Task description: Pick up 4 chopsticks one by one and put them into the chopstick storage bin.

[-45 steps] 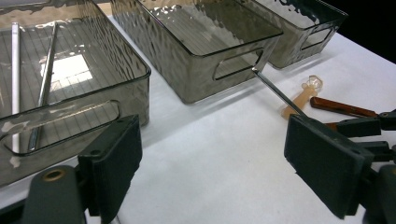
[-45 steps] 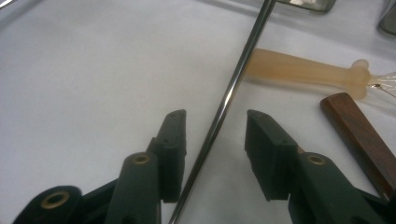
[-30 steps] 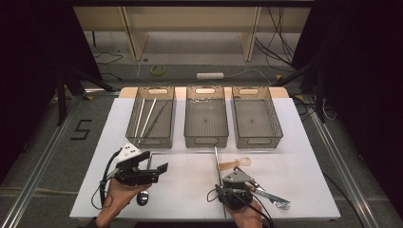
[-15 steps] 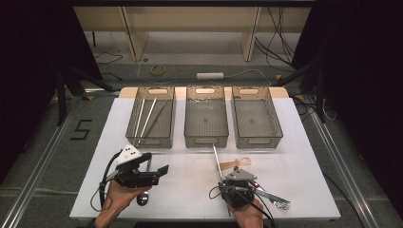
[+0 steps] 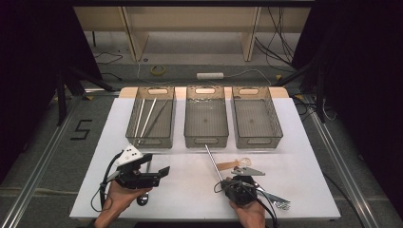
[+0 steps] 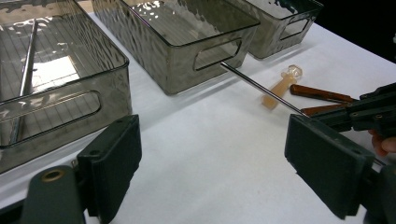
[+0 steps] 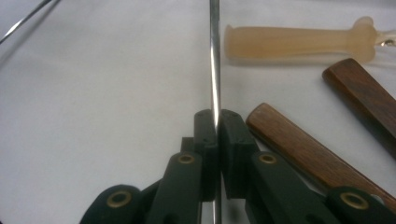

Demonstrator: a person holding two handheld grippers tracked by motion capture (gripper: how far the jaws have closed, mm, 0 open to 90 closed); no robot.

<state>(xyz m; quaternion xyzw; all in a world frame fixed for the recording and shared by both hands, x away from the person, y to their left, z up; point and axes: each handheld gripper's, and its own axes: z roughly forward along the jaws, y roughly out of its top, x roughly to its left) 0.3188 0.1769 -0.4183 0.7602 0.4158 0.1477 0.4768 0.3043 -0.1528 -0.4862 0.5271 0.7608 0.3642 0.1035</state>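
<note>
So the thin metal rod is clamped dead centre in the right gripper: its jaws have just been closing and now pinch the rod between the pads. In the high view the rod runs from that gripper, near the front edge of the table and right of middle, up and leftward to a tip just short of the middle bin. The left gripper view shows the same rod ending right by that bin's handle slot.

Just right of the rod lie a pale amber handle with a clear end and two brown wooden handles, all flat on the white table. Some metal utensil heads stick out toward the front right corner.

The left gripper sits near the front left of the table, held in a hand, jaws spread wide with nothing between them; bare table shows between its pads.

Along the back edge stand three smoky clear bins in a row. The left bin holds a few long thin rods, the right bin sits near the back right corner.
</note>
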